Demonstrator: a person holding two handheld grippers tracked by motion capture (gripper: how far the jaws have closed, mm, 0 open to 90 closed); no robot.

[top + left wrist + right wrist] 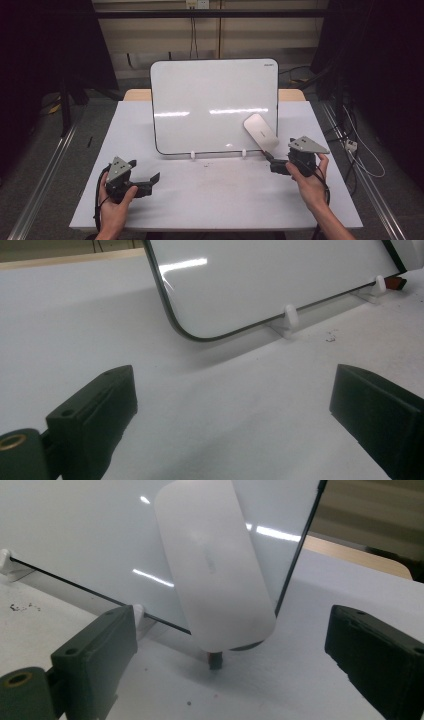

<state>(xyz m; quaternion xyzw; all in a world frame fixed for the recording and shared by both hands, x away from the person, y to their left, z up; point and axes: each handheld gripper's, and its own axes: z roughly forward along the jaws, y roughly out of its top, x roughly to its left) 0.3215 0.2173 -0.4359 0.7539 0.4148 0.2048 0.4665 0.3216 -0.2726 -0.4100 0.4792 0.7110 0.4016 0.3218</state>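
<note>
The white rounded-corner whiteboard with a thin dark frame (214, 105) stands tilted back on two small white plastic clip feet (192, 154) toward 12 o'clock of the white rectangular table (210, 200). A pale grey oblong eraser with rounded ends (260, 131) leans against the board's lower corner at about 3 o'clock of the board face, its lower end on the table just in front of the frame; a small dark stub with a red trace shows under that end in the right gripper view (215, 659).

The right gripper (274, 162) sits at 4 o'clock of the table, held in the person's right hand (306, 181). Its jaws stand wide apart and hold nothing; the eraser (214, 565) lies between and beyond them, apart from both (no contact visible).

The left gripper (152, 178) rests at 8 o'clock of the table in the left hand (116, 202), well apart from the board. Its jaws are likewise wide and empty, aimed at the board's lower corner (190, 332) and nearer clip foot (290, 316).
</note>
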